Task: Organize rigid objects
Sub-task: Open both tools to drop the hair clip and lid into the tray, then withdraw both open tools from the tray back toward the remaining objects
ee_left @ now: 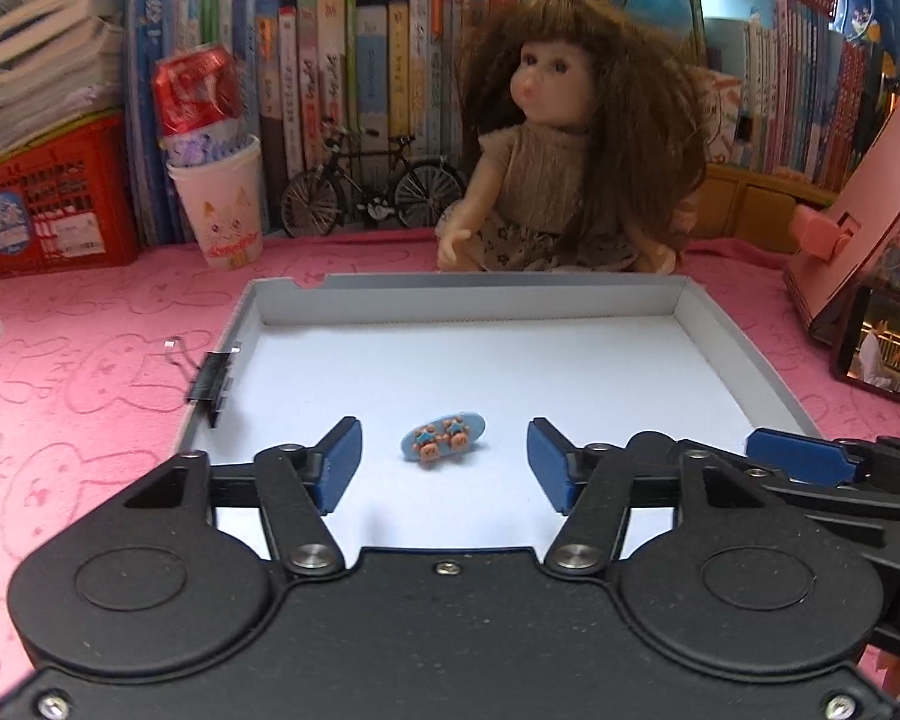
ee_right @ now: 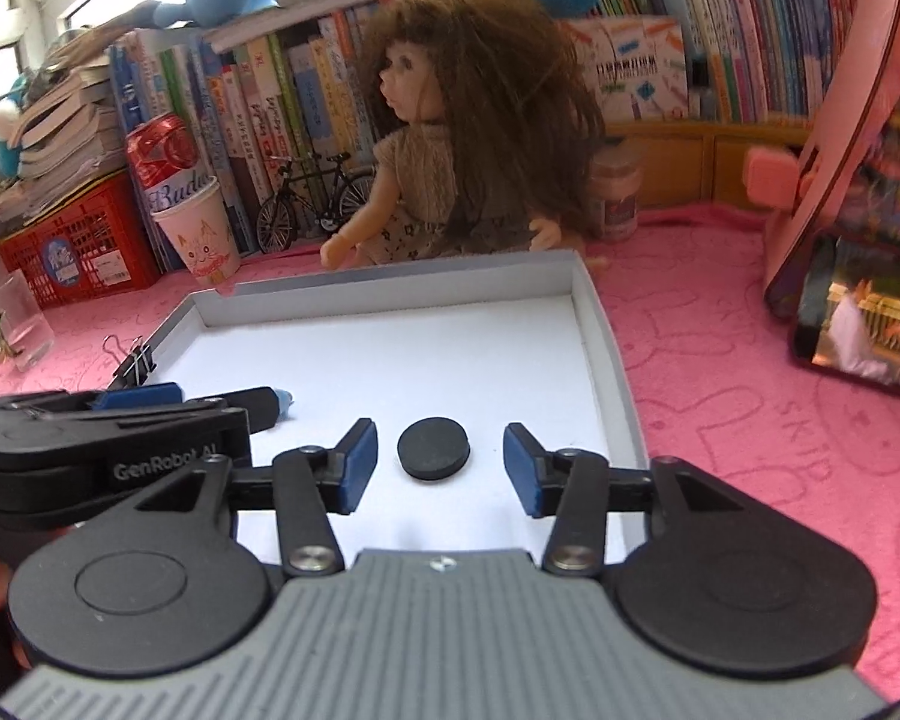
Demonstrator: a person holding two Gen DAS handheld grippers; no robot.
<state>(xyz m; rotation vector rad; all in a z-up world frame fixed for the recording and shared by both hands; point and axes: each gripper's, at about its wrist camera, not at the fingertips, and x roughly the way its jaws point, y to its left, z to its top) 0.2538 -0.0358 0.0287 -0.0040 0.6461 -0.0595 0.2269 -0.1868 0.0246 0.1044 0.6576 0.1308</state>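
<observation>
Black housing of the left gripper (ee_left: 444, 459) fills the near field; its blue pads stand wide apart, holding nothing, with a small blue oval clip (ee_left: 444, 435) decorated with little bear figures lying on the floor of the shallow white tray (ee_left: 468, 303) between and just ahead of them. Right gripper (ee_right: 441, 459) likewise spread and empty — a black round disc (ee_right: 432, 447) lies on the tray floor between its pads, untouched. A black binder clip (ee_left: 213, 381) sits clamped on the tray's left wall.

Progress, judged: both small items lie inside the tray already, apart from each other; whether they are being set down or about to be lifted cannot be told. No other loose items show in the tray.

Legible text: "GenRobot.AI" on the left gripper's body in the right wrist view; "Bud…" on the red can (ee_right: 163, 163) standing in a cat-printed paper cup (ee_right: 201, 240). Book spines are unreadable.
</observation>
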